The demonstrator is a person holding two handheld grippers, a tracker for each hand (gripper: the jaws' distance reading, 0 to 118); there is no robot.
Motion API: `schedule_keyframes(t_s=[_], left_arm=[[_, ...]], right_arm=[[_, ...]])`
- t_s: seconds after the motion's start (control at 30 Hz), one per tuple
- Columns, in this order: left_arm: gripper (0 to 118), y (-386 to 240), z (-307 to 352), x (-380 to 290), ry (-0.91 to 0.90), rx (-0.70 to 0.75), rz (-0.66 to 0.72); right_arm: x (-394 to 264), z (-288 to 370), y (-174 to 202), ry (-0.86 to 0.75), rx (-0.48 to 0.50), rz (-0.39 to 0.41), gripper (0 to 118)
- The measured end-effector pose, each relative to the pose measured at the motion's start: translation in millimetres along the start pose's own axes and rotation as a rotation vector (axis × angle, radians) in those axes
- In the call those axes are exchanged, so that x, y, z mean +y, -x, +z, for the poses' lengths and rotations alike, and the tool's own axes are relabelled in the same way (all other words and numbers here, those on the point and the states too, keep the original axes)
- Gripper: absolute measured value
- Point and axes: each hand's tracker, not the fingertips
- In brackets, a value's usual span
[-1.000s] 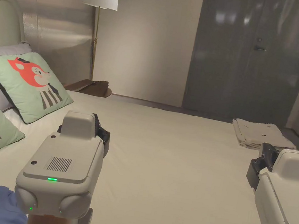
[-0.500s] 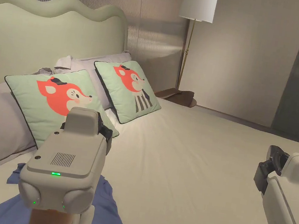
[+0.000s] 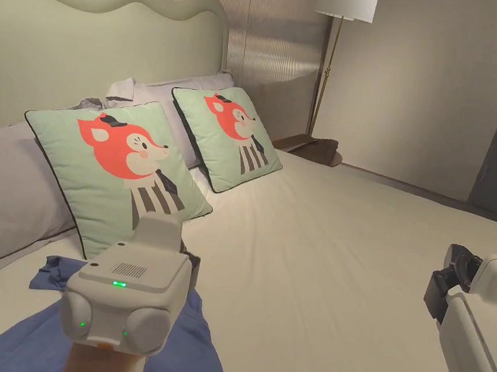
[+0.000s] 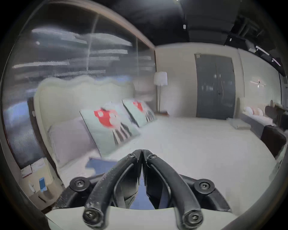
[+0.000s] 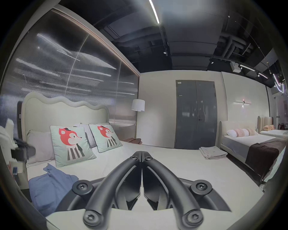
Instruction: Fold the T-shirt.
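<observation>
T-shirt point(image 3: 187, 355): blue, crumpled on the bed point(image 3: 347, 257) below your left gripper point(image 4: 142, 153).
Left jaws: closed, holding nothing.
Right gripper point(image 5: 141, 154): your jaws closed, empty, above bare sheet.

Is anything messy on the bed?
Yes. A blue T-shirt lies crumpled in a heap on the bed near the fox pillows, not yet folded. Behind the pillows, some rumpled cloth pokes out. Across the bed, a cream pile is neatly folded.
</observation>
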Motion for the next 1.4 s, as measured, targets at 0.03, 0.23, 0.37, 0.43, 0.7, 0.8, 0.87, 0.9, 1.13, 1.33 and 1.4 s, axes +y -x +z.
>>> schedule_keyframes(t_s=[0.03, 0.23, 0.37, 0.43, 0.7, 0.8, 0.87, 0.9, 1.13, 1.33, 1.4], left_arm=[[0, -2, -10, -7, 0.091, -0.004, -0.006], [0, -13, -60, -66, 0.491, -0.102, 0.091], [45, -14, -92, -101, 0.616, -0.101, 0.117], [111, -13, -102, -112, 0.670, -0.121, 0.152], [104, -29, -124, -134, 0.727, -0.070, 0.105], [85, -30, -124, -140, 0.726, -0.025, 0.110], [76, -23, -128, -142, 0.718, -0.022, 0.100], [69, -21, -125, -141, 0.714, -0.024, 0.101], [12, 7, -113, -121, 0.648, -0.016, 0.242], [11, 0, -77, -58, 0.415, -0.030, 0.219], [11, -9, -58, -28, 0.338, -0.072, 0.225]], right_arm=[[-3, 0, -1, 0.007, -0.002, -0.001, 0], [-18, 3, -6, 0.052, -0.012, 0.006, 0], [-20, 5, -9, 0.071, -0.024, 0.009, 0], [-22, 6, -11, 0.080, -0.032, 0.009, 0], [-40, 6, -20, 0.111, -0.056, 0.006, 0], [-41, 7, -20, 0.119, -0.060, 0.015, 0], [-46, 4, -23, 0.125, -0.060, 0.016, 0], [-47, 4, -24, 0.126, -0.062, 0.017, 0], [-46, 7, -27, 0.129, -0.064, 0.012, 0], [-36, 17, -38, 0.107, -0.082, 0.007, 0], [-32, 23, -43, 0.095, -0.095, 0.001, 0]])
